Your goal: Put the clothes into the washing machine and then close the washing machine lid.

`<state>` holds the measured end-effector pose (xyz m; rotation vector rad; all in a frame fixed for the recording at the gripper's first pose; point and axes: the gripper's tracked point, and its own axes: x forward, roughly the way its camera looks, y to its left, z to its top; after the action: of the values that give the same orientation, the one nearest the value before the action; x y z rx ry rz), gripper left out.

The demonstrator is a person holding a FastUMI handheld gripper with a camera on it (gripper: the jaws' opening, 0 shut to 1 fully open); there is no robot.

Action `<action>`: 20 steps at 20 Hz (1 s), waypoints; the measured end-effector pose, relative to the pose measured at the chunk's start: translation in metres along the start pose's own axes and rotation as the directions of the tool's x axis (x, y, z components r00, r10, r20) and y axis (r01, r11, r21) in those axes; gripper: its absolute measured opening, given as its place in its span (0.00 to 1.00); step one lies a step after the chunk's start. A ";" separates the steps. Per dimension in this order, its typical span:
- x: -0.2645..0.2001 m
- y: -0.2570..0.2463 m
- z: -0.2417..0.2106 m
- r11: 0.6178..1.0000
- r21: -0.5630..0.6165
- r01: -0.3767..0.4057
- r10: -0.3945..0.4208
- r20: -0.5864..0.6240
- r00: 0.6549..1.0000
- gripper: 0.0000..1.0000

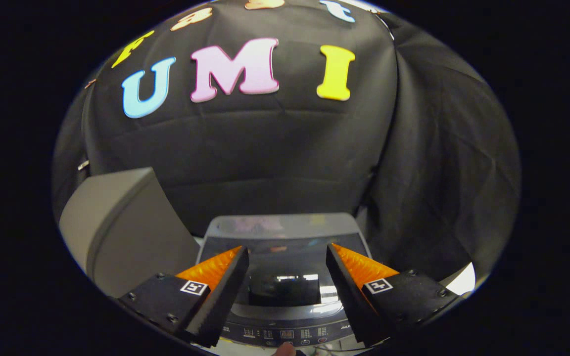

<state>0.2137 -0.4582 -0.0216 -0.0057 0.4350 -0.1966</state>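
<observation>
A grey top-loading washing machine (285,225) stands just below and ahead of my fingers. Its lid (285,262) seems to lie flat, and its dark glossy window throws back reflections. The control panel (285,333) with small buttons runs along the near edge, under the fingers. My gripper (286,248) hovers above the lid, open, with nothing between its fingers. A fingertip (285,350) of a person shows at the panel's near edge.
A large grey box-like unit (121,232) stands to the left of the machine, close to the left finger. The black cloth wall (285,163) hangs right behind the machine and folds around on the right.
</observation>
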 end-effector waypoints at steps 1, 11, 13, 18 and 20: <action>-0.010 0.003 0.020 1.000 0.003 -0.006 0.006 0.053 0.999 0.99; -0.090 0.012 0.122 0.999 -0.017 -0.046 0.049 0.327 0.944 0.98; -0.101 0.010 0.134 0.999 -0.032 -0.041 0.050 0.355 0.933 0.98; -0.136 0.015 0.157 0.998 -0.009 -0.069 0.067 0.425 0.903 0.98; -0.149 0.017 0.166 0.996 0.007 -0.092 0.079 0.454 0.888 0.98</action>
<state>0.1543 -0.4189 0.1909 -0.0043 -0.0369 -0.1088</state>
